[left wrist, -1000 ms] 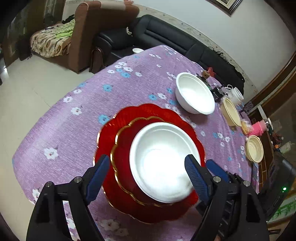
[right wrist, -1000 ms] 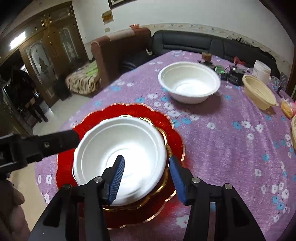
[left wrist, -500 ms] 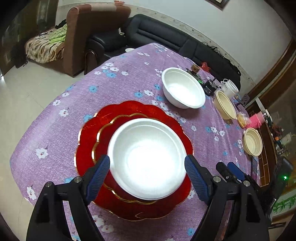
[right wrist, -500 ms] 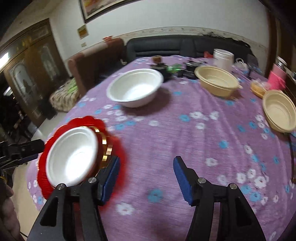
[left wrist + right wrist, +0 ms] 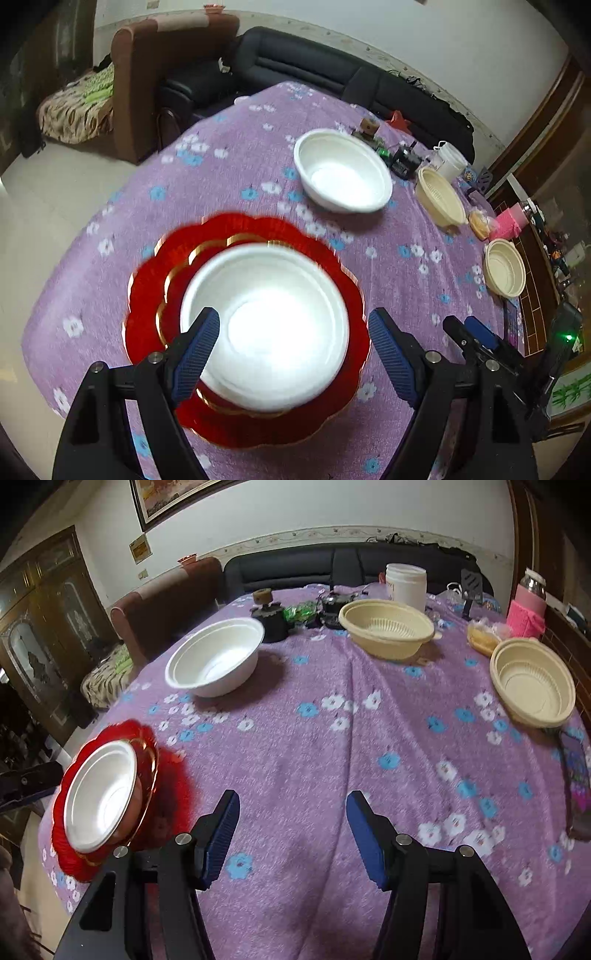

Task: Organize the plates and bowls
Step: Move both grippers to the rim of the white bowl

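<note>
Both tongs stood released, nothing between their pads. Left tongs (image 5: 291, 350) hung over the white bowl (image 5: 264, 336) that sat nested on a small red plate (image 5: 177, 295), itself on a bigger red plate (image 5: 147, 332), the stack close to the near-left edge of the surface (image 5: 332, 757). Right tongs (image 5: 290, 834) had just been spreading wider and pointed at a broad bare patch of purple flowered cloth, with the stack off to their left and plenty of open cloth ahead. Farther back a second white bowl (image 5: 216, 661) sat alone, well apart from the stack. To its right sat a cream strainer bowl (image 5: 386, 627), and a cream bowl (image 5: 532, 681) lay close to the right edge, a dark phone (image 5: 576, 786) just before it. Small clutter and a white tub (image 5: 406, 581) lined the far edge. Beyond it ran a black sofa (image 5: 332, 74), a brown armchair (image 5: 147, 74) to the left, and pale floor below the left edge.
</note>
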Tool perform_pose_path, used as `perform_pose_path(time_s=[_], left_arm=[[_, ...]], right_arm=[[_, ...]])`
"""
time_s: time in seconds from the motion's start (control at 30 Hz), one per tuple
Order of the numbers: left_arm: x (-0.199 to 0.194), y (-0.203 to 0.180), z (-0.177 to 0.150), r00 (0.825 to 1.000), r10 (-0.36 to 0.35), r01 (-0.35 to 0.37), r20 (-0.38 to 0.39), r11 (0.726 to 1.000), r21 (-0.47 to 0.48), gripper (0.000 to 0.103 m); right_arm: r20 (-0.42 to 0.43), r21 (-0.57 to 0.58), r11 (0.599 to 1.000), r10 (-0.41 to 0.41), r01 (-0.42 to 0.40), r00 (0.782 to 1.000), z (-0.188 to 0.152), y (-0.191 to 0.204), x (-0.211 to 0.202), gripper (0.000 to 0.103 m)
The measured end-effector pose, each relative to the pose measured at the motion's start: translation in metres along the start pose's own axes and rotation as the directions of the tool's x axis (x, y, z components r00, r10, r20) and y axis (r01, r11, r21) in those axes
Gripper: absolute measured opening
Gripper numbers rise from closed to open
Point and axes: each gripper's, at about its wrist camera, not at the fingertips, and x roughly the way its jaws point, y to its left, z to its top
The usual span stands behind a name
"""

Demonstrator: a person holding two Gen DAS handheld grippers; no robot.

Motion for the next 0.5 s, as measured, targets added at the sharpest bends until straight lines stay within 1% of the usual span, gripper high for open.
perform_pose_path(time_s=[0.17,0.27,0.4,0.5], left_arm=[[-0.006,-0.004,0.047,0.999,-0.029,0.029,0.026,1.0,0.007,0.082],[0.008,-0.008,0.084,0.999,-0.036,0.035,0.024,0.999,0.016,0.082],[0.049,-0.007,0.129,0.998,-0.065,0.065,0.002,0.998,-0.002,0.082],[0.09,-0.005,0.154,0.996,-0.075,0.074,-0.044,0.997,-0.026,0.082]], right_arm=[[0.015,0.028,1.0,-0.004,0.003,1.0,0.03,-0.008,0.007,0.065],[0.019,0.054,0.998,0.011,-0.012,1.0,0.05,-0.009,0.019,0.065],[0.018,0.121,0.99,0.072,-0.074,0.997,0.08,-0.012,0.046,0.065],[0.008,0.187,0.976,0.109,-0.109,0.994,0.098,-0.017,0.068,0.065]])
